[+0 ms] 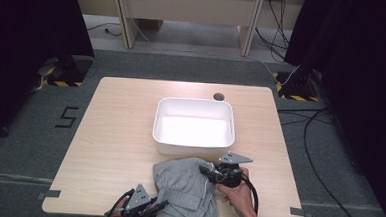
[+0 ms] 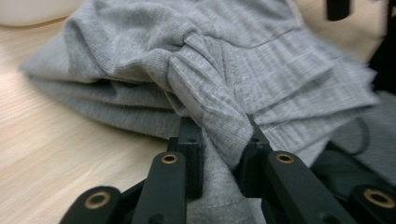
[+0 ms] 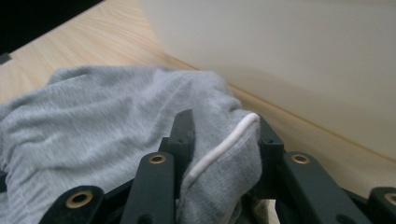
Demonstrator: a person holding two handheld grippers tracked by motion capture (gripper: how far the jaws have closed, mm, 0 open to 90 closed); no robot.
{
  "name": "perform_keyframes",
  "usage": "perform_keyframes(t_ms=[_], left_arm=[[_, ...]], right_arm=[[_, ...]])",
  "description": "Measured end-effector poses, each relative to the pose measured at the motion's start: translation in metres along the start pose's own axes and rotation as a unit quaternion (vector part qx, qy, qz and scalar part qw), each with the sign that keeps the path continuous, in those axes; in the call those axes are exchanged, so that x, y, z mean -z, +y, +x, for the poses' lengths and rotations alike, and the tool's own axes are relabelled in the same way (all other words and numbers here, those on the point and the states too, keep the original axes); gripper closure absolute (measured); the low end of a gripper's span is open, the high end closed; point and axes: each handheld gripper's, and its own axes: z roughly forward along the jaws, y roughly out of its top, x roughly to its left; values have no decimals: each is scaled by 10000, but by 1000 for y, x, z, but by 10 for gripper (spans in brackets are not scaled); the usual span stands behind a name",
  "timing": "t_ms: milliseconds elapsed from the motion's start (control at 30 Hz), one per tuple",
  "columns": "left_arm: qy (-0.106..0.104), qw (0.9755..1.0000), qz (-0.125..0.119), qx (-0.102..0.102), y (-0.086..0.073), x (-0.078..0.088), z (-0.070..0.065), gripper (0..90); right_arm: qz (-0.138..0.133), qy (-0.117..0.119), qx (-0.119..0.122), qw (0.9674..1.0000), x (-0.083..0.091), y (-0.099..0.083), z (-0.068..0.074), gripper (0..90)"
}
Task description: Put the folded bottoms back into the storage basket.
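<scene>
Left tongs (image 2: 218, 140): clamped on a fold of the grey garment (image 2: 224, 70)
Right tongs (image 3: 224, 135): pinching its white-corded edge; white tub (image 1: 194, 126) just beyond

Grey knit garment (image 1: 187, 188), rumpled and folded in layers, white drawstring, lying at table's near edge

A light wooden desk (image 1: 114, 134) carries a white rectangular tub (image 1: 194, 124), empty, set toward the far edge, slightly right of the middle. A small dark round grommet (image 1: 218, 96) sits in the desk just behind the tub's far right corner.
</scene>
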Motion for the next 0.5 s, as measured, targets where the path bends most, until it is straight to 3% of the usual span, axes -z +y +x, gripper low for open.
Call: perform_keyframes(t_ms=[133, 267, 500], left_arm=[[-24, 9998, -66, -199, 5, 6, -6, 758], [-242, 9993, -234, -130, 11, 15, -8, 759], [-320, 9981, -466, -234, 27, 33, -14, 760]], right_arm=[[-166, 45, 168, 9997, 14, 8, 13, 689], [-342, 60, 368, 9987, 27, 17, 22, 690], [-633, 131, 481, 9968, 47, 29, 32, 693]])
